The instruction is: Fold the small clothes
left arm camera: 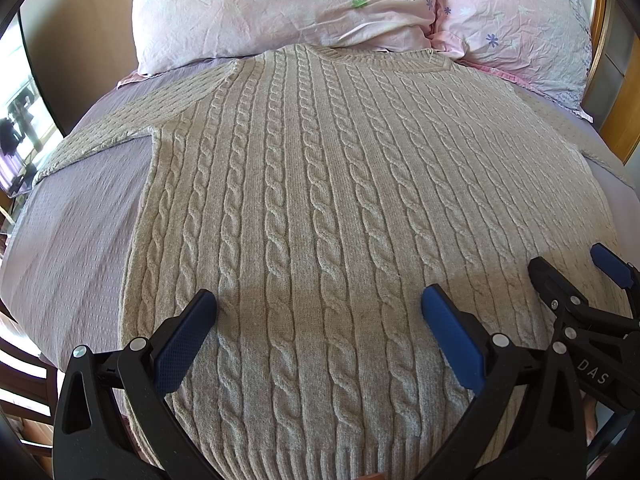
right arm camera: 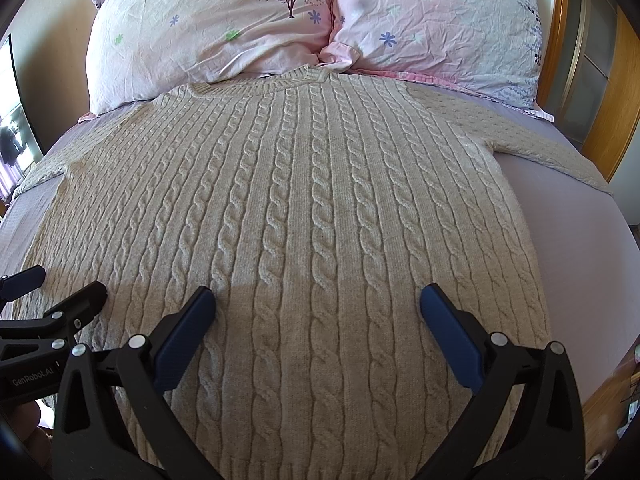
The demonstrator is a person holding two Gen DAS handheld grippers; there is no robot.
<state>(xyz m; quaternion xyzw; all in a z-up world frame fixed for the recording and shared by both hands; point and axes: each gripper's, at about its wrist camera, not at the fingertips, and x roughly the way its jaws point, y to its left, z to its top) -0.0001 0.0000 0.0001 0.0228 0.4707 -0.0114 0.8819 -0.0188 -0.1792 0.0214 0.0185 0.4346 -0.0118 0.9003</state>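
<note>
1. One garment fills both views: a beige cable-knit sweater (left arm camera: 320,200) lying flat, front up, on the lilac bed sheet (left arm camera: 80,220). Its ribbed hem is nearest the fingers, its V-neck at the far end touches the pink pillows (left arm camera: 280,4).
2. Both tools are released. The left gripper (left arm camera: 318,306) hovers spread wide over the lower body of the knit, and the right gripper (right arm camera: 318,304) does the same just beside it; neither holds anything.
3. Beyond the fingers and outward, the left sleeve (left arm camera: 120,128) and the right sleeve (right arm camera: 540,140) lie stretched to either side.
4. Judged from the thick cables, the knit should be soft, fairly heavy for clothing and stretchy, not slippery or fragile. It will sag and drag if lifted from one point.
5. Sensible holds seem to be the firmer ribbed hem (left arm camera: 320,456) below the fingers, the cuffs, or the shoulder seams, pinching both layers together.
</note>
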